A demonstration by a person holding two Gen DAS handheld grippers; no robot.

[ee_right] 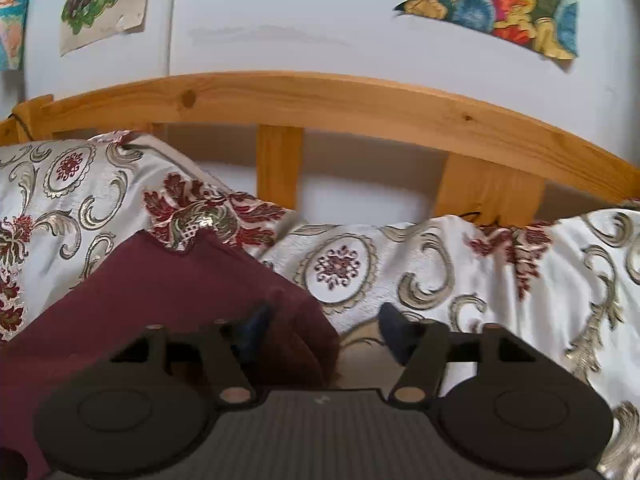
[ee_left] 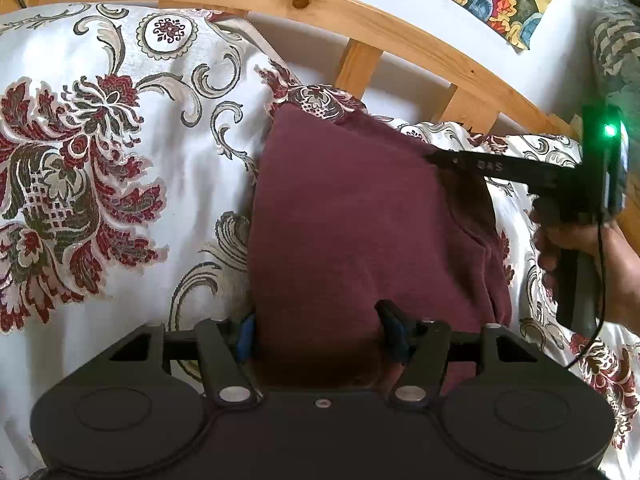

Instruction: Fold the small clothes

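Observation:
A maroon garment (ee_left: 352, 216) lies folded in a tall strip on the floral bedspread (ee_left: 100, 160). My left gripper (ee_left: 320, 332) is open, its fingers wide apart, with the garment's near end lying between them. My right gripper (ee_right: 328, 320) is open over the garment's right edge (ee_right: 192, 284); its left finger rests on the cloth and its right finger is over the bedspread (ee_right: 480, 272). In the left wrist view the right gripper's black finger (ee_left: 480, 166) reaches onto the garment's far right corner.
A wooden slatted headboard (ee_left: 360, 12) (ee_right: 340, 96) runs behind the bed. Colourful pictures (ee_right: 508, 0) hang on the white wall. The person's hand (ee_left: 584, 252) holds the right gripper at the right.

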